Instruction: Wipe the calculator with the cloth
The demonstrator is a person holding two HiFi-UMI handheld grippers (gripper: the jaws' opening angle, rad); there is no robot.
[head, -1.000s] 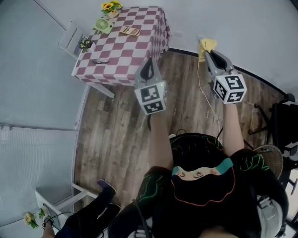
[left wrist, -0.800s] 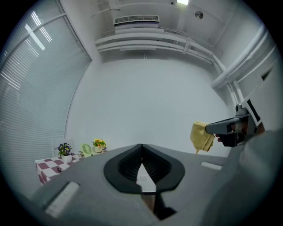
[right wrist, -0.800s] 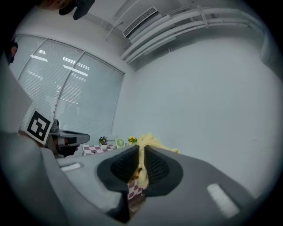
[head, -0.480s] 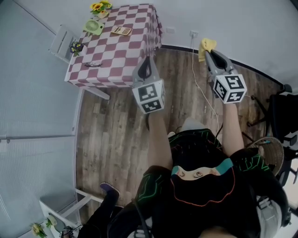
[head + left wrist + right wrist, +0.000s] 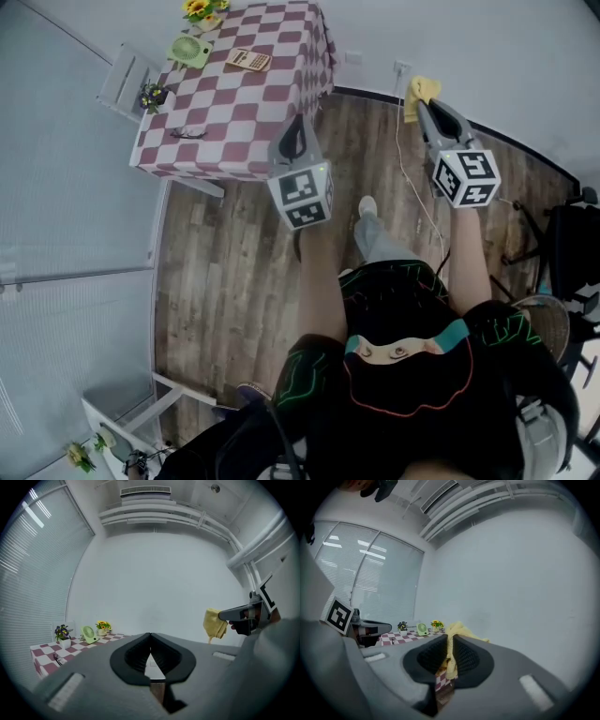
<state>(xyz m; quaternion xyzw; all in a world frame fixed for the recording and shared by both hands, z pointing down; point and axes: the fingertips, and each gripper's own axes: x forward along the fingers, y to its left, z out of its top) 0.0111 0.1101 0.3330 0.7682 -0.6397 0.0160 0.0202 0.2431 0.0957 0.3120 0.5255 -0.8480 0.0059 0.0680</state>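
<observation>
- Brown wood planks make up the floor [image 5: 216, 272], and the person [image 5: 403, 375] stands on it with both arms held out ahead.
- Red-and-white checked fabric covers the worktop [image 5: 246, 111], which stands ahead and to the left, by the pale wall [image 5: 487, 47].
- The left hand-held gripper [image 5: 298, 124] shows in the head view at the worktop's near right corner. Its jaws meet at the tips with nothing between them.
- The right hand-held gripper [image 5: 423, 101] is off to the right, over the floor near the wall and well apart from the worktop. Its jaws are pressed onto the yellow cloth [image 5: 418, 90].
- The cloth bunches out past those jaw tips and droops a little below them, held in the air.
- The calculator [image 5: 247, 60], tan in colour, lies flat on the far part of the worktop. It is well apart from both hand-held grippers and far to the left of the cloth.
- A green fan [image 5: 190, 50] stands just left of the calculator.
- Yellow flowers [image 5: 199, 9] sit at the far corner beyond the fan.
- A small pot of purple flowers [image 5: 150, 96] sits at the worktop's left edge.
</observation>
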